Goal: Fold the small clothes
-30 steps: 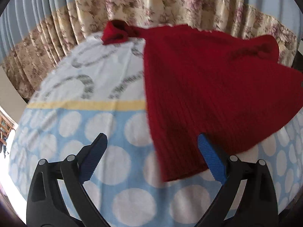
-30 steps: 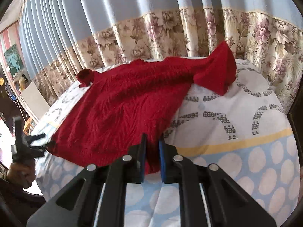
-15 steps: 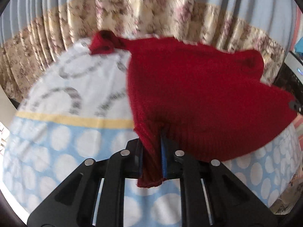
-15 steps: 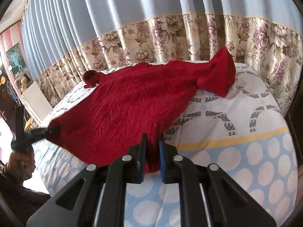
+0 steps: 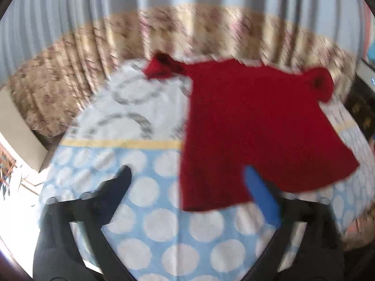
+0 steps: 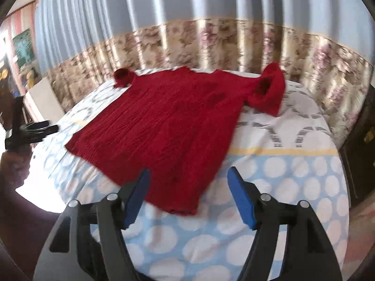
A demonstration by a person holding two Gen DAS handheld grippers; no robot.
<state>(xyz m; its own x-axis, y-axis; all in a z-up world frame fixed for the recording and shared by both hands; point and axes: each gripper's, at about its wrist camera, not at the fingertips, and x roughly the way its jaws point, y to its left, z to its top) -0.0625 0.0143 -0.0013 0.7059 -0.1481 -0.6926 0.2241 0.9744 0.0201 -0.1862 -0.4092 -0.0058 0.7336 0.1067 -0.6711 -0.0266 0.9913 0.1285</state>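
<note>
A red knit sweater (image 5: 253, 126) lies spread flat on the bed, hem toward me, both sleeves bunched at the far corners. It also shows in the right wrist view (image 6: 168, 126). My left gripper (image 5: 187, 175) is open and empty, above the sweater's near left hem corner. My right gripper (image 6: 188, 178) is open and empty, above the near right hem corner. The left gripper also shows at the left edge of the right wrist view (image 6: 35, 130). Both views are blurred by motion.
The bed cover (image 6: 281, 178) is light blue with white dots near me, with a yellow stripe and white with grey arcs farther back. Blue and floral curtains (image 6: 211, 35) hang behind the bed. A dark cabinet (image 6: 361, 140) stands at the right.
Both grippers were shut on the sweater's hem corners half a second ago. Both have now opened and let go; the sweater lies flat and the grippers have pulled back and up.
</note>
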